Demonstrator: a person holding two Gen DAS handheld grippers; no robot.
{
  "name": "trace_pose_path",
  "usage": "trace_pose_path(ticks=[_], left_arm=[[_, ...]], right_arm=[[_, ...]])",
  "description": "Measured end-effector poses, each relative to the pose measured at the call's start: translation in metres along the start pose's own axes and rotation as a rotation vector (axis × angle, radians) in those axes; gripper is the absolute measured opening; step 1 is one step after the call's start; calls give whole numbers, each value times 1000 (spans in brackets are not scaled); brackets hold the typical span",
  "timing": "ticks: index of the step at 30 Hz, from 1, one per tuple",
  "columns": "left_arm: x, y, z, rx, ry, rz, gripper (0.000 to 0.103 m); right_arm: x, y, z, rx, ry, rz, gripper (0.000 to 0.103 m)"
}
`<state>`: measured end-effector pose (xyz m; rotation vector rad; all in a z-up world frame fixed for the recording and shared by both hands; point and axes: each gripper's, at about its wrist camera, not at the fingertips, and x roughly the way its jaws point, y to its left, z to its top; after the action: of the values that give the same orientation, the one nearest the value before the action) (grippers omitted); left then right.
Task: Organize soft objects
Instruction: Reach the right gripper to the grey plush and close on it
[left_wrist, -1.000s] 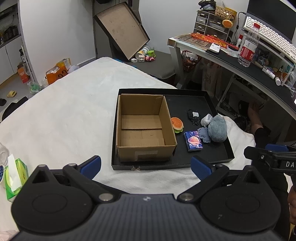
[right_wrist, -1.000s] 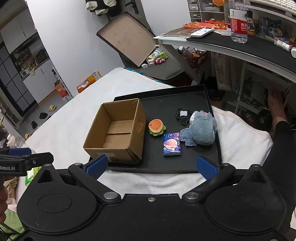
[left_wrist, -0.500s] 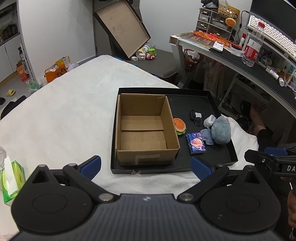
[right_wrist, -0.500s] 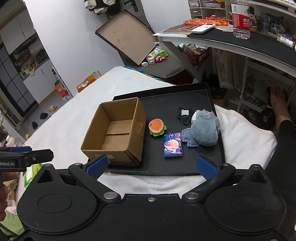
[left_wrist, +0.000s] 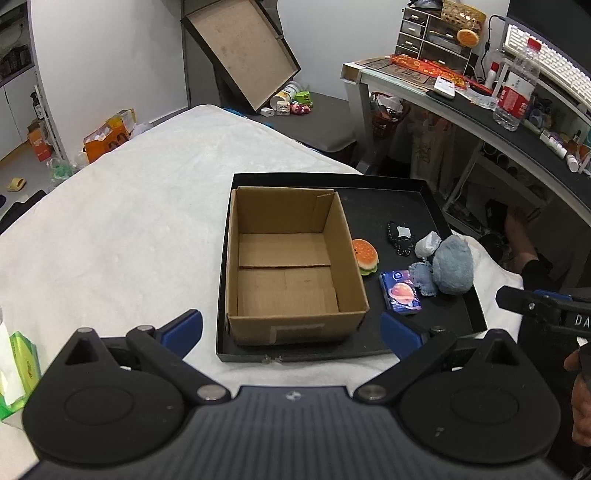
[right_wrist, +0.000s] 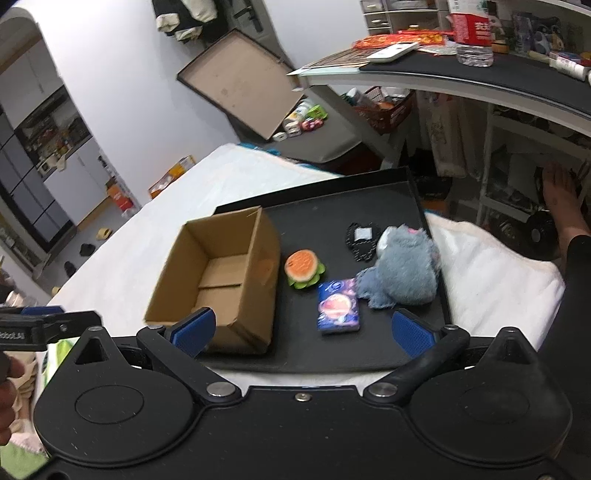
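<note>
An open, empty cardboard box (left_wrist: 291, 266) (right_wrist: 221, 280) stands at the left of a black tray (left_wrist: 402, 206) (right_wrist: 369, 199) on a white bed. To the box's right lie a plush burger (left_wrist: 365, 256) (right_wrist: 303, 272), a purple packet (left_wrist: 400, 292) (right_wrist: 338, 306), a grey-blue plush toy (left_wrist: 451, 266) (right_wrist: 404, 271) and a small black item (left_wrist: 399, 237) (right_wrist: 362, 240). My left gripper (left_wrist: 291, 330) is open, hovering before the tray's near edge. My right gripper (right_wrist: 303, 330) is open too, held above the tray's near edge, short of the packet.
A green tissue pack (left_wrist: 18, 363) lies on the bed at my left. Beyond the tray to the right runs a cluttered desk (left_wrist: 480, 110) with a water bottle (left_wrist: 515, 88). A large box lid (left_wrist: 240, 55) leans against the wall. A person's foot (right_wrist: 561, 199) rests under the desk.
The left gripper has tilted and risen slightly, so the tray sits lower in view. The right gripper has moved closer to the tray and tilted; the toys look larger. Nothing was grasped.
</note>
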<state>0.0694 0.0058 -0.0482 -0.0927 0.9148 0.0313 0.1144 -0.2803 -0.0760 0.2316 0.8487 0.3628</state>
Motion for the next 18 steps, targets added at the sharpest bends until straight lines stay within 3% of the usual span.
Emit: trace_pose_path(ticks=[18], left_arm=[[53, 13, 27, -45, 58, 51, 100]], right_arm=[[64, -37, 24, 98, 53, -106, 100]])
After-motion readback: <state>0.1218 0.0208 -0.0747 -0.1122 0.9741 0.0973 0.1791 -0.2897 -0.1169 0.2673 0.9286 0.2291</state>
